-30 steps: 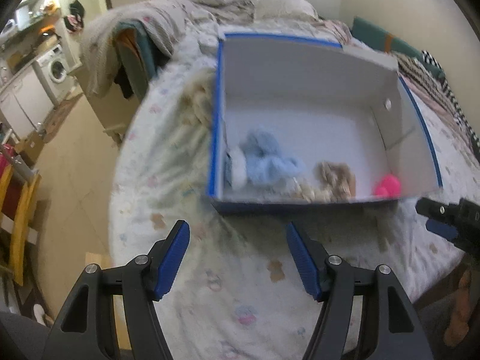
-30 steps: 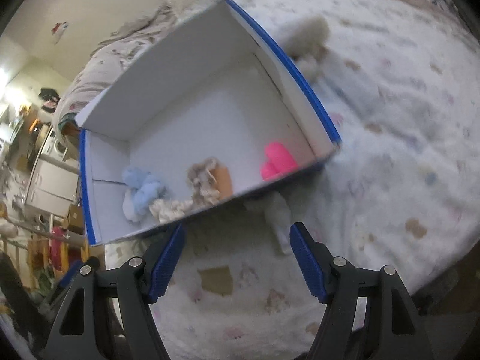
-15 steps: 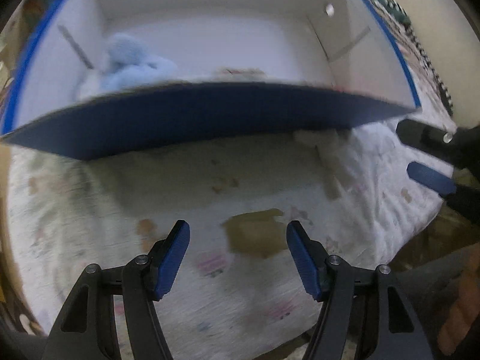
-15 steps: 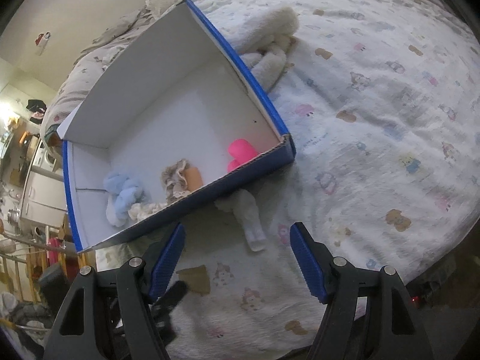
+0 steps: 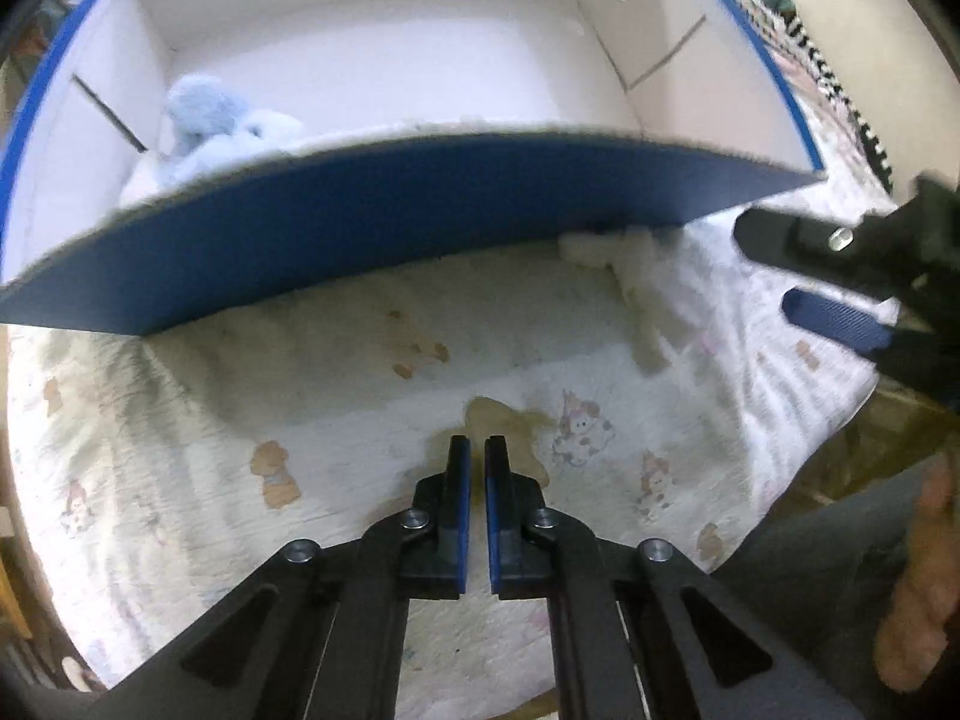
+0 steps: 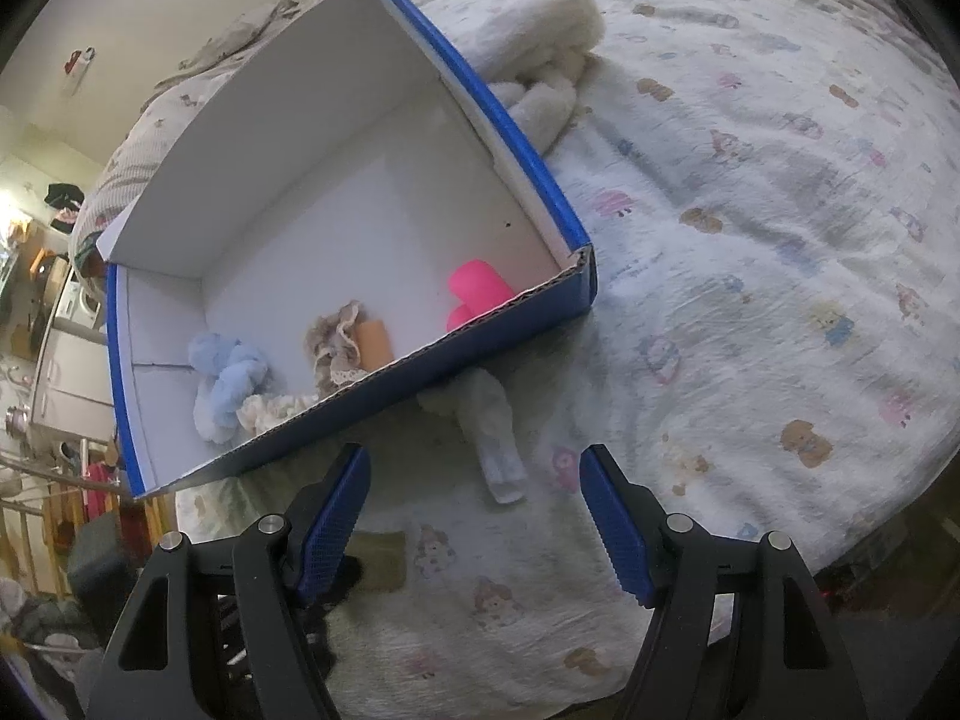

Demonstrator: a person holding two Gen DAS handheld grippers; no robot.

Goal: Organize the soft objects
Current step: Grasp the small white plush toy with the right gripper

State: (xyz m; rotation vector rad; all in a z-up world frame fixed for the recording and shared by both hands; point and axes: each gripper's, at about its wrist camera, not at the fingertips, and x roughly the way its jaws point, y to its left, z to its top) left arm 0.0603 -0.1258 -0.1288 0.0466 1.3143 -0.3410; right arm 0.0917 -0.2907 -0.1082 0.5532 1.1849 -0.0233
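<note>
So far the box (image 6: 336,192) on the bed (image 6: 750,252) holds a blue plush (image 6: 225,381), a lacy beige bundle (image 6: 336,339) and a pink roll (image 6: 477,291). Left outside are a white sock (image 6: 495,426) lying against the front wall, and a cream plush (image 6: 540,60) beside the far wall. My left gripper (image 5: 477,450) is pinched together over a tan patch on the sheet, perhaps nipping it; my right gripper (image 6: 474,501) hangs apart above the sock.

box (image 6: 528,174): blue outside, white inside | bedspread (image 6: 750,252): white, small cartoon-animal print | plush toy (image 6: 225,375): light blue | roll (image 6: 477,291): bright pink | sock (image 6: 495,426): white | gripper pads (image 6: 612,522): blue
</note>
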